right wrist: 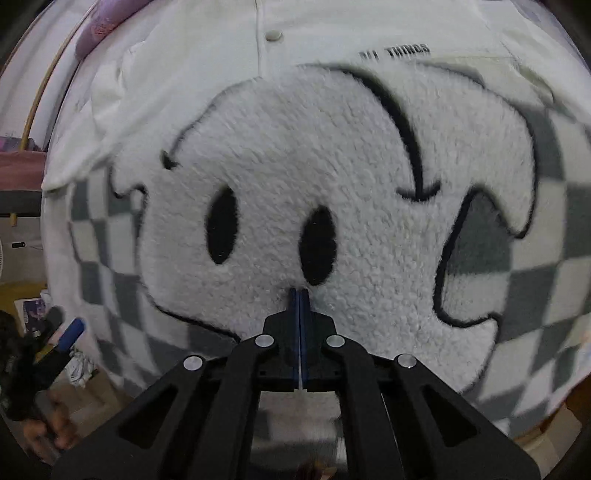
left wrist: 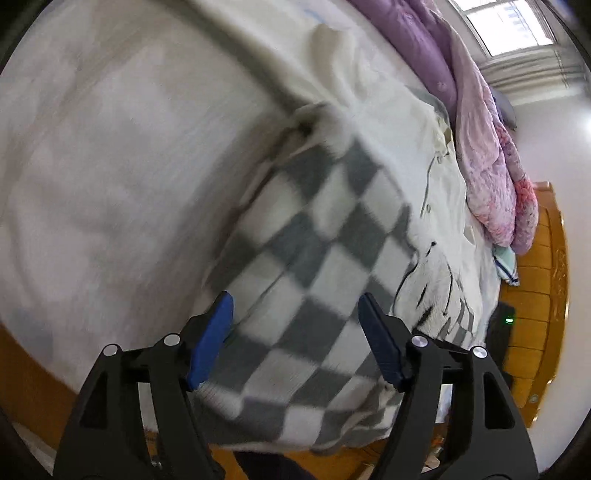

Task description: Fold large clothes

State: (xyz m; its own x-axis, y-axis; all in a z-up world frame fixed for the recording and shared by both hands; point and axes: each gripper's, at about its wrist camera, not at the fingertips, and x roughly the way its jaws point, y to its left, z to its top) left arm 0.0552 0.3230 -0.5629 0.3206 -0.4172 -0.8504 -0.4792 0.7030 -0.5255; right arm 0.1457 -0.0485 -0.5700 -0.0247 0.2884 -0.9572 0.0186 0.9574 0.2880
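Observation:
A large white jacket with grey-and-white checked fleece (left wrist: 314,258) lies spread on a bed. My left gripper (left wrist: 295,299) hovers open over the checked part near the bed's edge, and its blue pads do not press on the cloth. In the right wrist view the jacket's front fills the frame: a fluffy white cartoon face patch (right wrist: 314,166) with two black oval eyes, below a snap button (right wrist: 273,35). My right gripper (right wrist: 299,291) is shut with nothing between its fingers, its tip just under the right eye. At the far left, a hand holds the left gripper's blue finger (right wrist: 72,334).
A white bedsheet (left wrist: 110,166) covers the bed left of the jacket. A crumpled purple and pink quilt (left wrist: 480,147) lies along the far side. An orange wooden bed frame (left wrist: 539,280) borders the bed. A window (left wrist: 506,26) is at the top right.

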